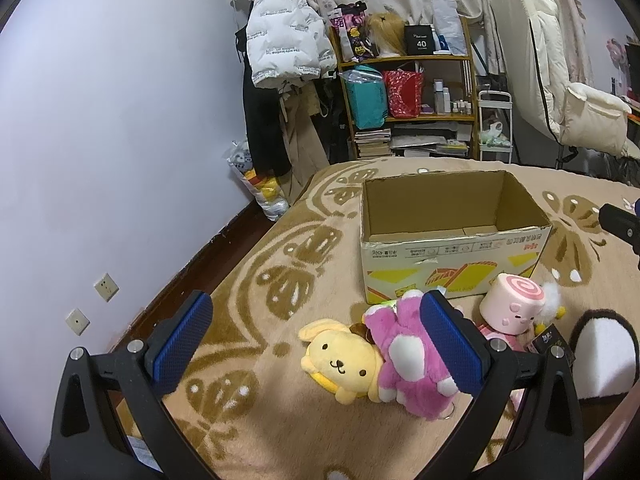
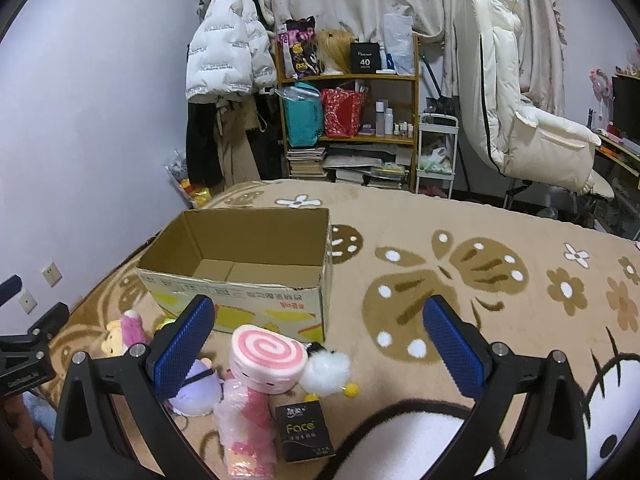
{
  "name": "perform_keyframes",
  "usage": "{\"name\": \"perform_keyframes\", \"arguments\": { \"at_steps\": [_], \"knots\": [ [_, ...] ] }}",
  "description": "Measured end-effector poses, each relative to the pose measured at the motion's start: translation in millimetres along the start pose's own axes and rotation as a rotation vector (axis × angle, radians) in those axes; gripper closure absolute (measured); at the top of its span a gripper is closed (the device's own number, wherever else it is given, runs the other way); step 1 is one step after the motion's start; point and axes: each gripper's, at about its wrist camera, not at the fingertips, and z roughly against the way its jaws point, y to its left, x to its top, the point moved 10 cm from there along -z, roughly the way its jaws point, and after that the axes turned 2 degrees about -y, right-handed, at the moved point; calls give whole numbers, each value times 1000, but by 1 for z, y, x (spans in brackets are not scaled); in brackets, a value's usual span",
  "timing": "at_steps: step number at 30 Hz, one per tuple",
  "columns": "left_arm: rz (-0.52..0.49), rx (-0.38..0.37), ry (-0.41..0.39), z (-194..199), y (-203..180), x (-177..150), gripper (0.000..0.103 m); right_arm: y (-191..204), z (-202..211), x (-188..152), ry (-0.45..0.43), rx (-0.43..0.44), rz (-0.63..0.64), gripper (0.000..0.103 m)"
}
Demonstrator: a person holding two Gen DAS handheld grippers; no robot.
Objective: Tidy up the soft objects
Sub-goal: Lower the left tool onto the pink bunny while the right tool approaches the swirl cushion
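An empty open cardboard box stands on the bed blanket; it also shows in the right wrist view. In front of it lie a yellow dog plush, a pink-and-white plush and a pink swirl-roll plush. My left gripper is open, just above the yellow and pink plushes, holding nothing. My right gripper is open and empty above the swirl-roll plush, a white pom-pom toy, a purple plush, a wrapped pink plush and a black "Face" tissue pack.
The tan butterfly-pattern blanket covers the bed. A wall runs along the left, with a gap down to the floor. Beyond the bed stand a cluttered shelf, hanging coats and a padded white chair.
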Motion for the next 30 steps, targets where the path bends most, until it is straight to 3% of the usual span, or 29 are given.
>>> {"name": "perform_keyframes", "arguments": {
  "at_steps": [14, 30],
  "knots": [
    [-1, -36, 18, -28, -16, 10, 0, 11, -30, -1, 51, 62, -21, 0],
    [50, -79, 168, -73, -24, -14, 0, 34, -84, -30, 197, 114, 33, 0]
  ]
}}
